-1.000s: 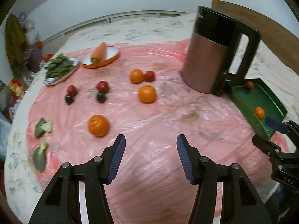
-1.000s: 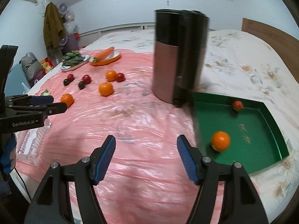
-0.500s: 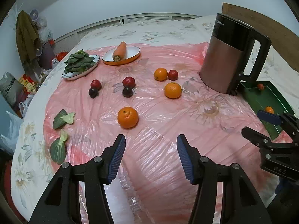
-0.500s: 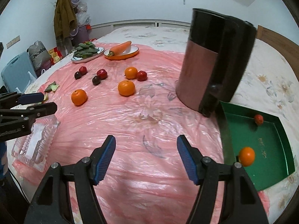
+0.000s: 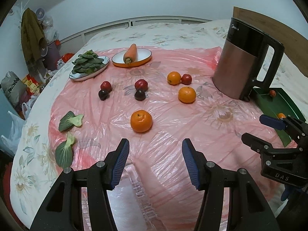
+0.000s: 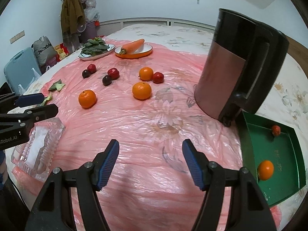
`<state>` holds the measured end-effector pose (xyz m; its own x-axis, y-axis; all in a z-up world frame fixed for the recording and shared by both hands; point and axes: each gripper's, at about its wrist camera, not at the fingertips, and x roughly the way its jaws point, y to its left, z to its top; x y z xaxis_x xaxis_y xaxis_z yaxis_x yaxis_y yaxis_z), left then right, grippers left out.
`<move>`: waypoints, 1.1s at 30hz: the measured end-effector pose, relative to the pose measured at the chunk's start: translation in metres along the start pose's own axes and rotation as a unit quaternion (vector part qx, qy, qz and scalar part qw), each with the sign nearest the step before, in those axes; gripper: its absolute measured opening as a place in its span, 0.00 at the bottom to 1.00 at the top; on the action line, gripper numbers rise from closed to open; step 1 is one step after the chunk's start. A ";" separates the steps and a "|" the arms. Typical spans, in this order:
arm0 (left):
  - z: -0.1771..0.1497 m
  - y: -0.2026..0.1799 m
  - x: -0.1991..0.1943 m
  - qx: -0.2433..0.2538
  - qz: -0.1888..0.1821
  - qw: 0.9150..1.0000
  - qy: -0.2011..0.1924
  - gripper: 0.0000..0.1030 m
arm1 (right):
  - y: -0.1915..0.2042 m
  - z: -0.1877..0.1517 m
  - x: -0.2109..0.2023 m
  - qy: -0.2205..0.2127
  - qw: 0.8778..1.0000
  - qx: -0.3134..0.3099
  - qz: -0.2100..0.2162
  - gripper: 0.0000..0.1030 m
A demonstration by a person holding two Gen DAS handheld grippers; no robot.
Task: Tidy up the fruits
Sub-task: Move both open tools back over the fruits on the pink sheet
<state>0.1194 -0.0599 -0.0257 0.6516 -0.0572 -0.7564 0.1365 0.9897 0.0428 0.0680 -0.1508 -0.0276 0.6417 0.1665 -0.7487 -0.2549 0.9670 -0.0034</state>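
Three oranges lie on the pink plastic sheet: the nearest orange [image 5: 141,120] [image 6: 87,98] just ahead of my left gripper [image 5: 155,161], another orange [image 5: 187,94] [image 6: 141,90] further right, a third [image 5: 173,78] beside a red fruit [image 5: 186,79]. Two red-and-dark plum pairs [image 5: 141,89] [image 5: 105,90] sit mid-sheet. A green tray [image 6: 277,173] at the right holds an orange [image 6: 265,170] and a small red fruit [image 6: 276,130]. Both my left gripper and my right gripper [image 6: 151,162] stand open and hold nothing.
A tall copper-and-black kettle [image 6: 238,67] stands beside the tray. A plate of greens [image 5: 89,66] and a dish with a carrot [image 5: 131,56] are at the back. Loose leaves [image 5: 70,120] lie left. A clear glass dish [image 6: 38,148] sits under my left gripper.
Both grippers drew back and swung left over the sheet, so the kettle and tray slid right in view and the glass dish came into sight. The jaws stayed open.
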 end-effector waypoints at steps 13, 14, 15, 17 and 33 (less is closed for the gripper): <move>0.000 0.003 0.009 -0.004 0.003 1.000 -0.001 0.50 | 0.007 0.005 0.014 0.005 1.000 -0.009 0.008 0.90; 0.001 0.004 0.010 -0.005 0.003 1.000 -0.001 0.50 | 0.007 0.005 0.015 0.006 1.000 -0.009 0.008 0.90; 0.001 0.003 0.011 -0.005 0.003 1.000 -0.001 0.50 | 0.008 0.005 0.016 0.006 1.000 -0.009 0.008 0.90; 0.001 0.004 0.011 -0.005 0.002 1.000 0.000 0.50 | 0.008 0.005 0.018 0.007 1.000 -0.010 0.009 0.90; 0.003 0.005 0.018 -0.013 0.000 1.000 0.001 0.50 | 0.013 0.009 0.026 0.007 1.000 -0.015 0.013 0.90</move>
<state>0.1342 -0.0560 -0.0372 0.6500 -0.0576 -0.7578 0.1175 0.9927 0.0254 0.0881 -0.1324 -0.0414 0.6242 0.1889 -0.7581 -0.2929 0.9561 -0.0030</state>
